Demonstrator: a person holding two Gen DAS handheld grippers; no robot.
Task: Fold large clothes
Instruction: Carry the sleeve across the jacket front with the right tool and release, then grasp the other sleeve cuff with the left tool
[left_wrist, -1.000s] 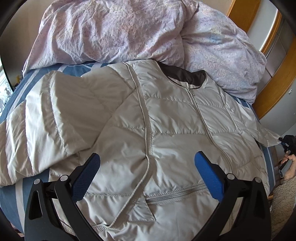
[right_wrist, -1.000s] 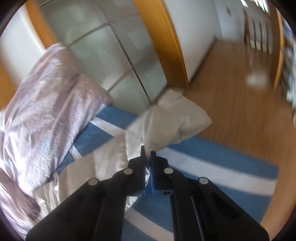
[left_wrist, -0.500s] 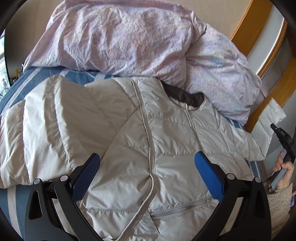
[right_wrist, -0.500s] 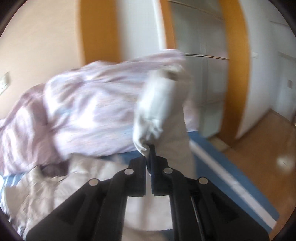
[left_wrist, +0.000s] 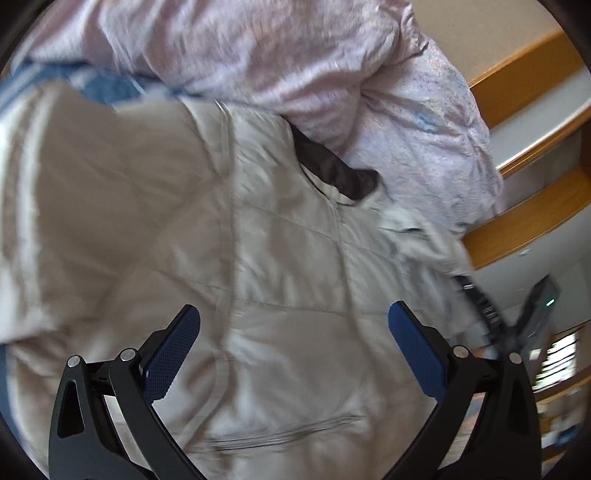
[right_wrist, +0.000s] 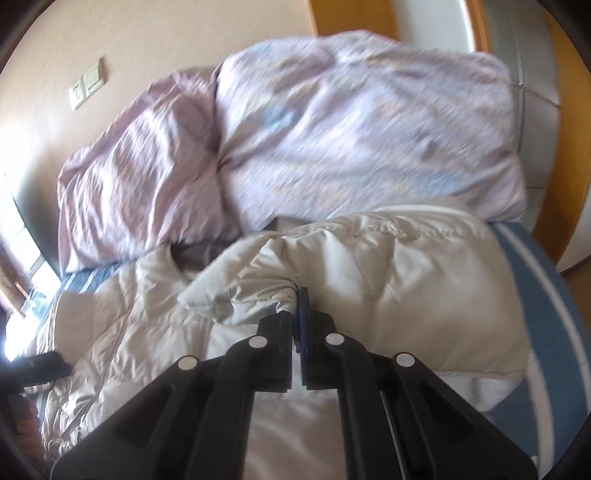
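A light grey quilted jacket (left_wrist: 288, 258) with a dark collar (left_wrist: 332, 173) lies front up on the bed. My left gripper (left_wrist: 293, 336) is open and empty, hovering above the jacket's lower front. My right gripper (right_wrist: 301, 317) is shut on the jacket's sleeve (right_wrist: 258, 273), which is folded over the jacket's body (right_wrist: 122, 332). The right gripper also shows at the right edge of the left wrist view (left_wrist: 491, 314). Both views are blurred.
A pink-lilac duvet (left_wrist: 295, 62) is heaped at the head of the bed, also in the right wrist view (right_wrist: 332, 129). A blue striped sheet (right_wrist: 546, 314) covers the bed. Wooden door frames (left_wrist: 524, 221) stand at the right. A wall switch (right_wrist: 86, 86) is on the beige wall.
My right gripper has swung the sleeve from the bed's edge up and over onto the jacket's body. My left gripper has moved closer to the jacket, still open.
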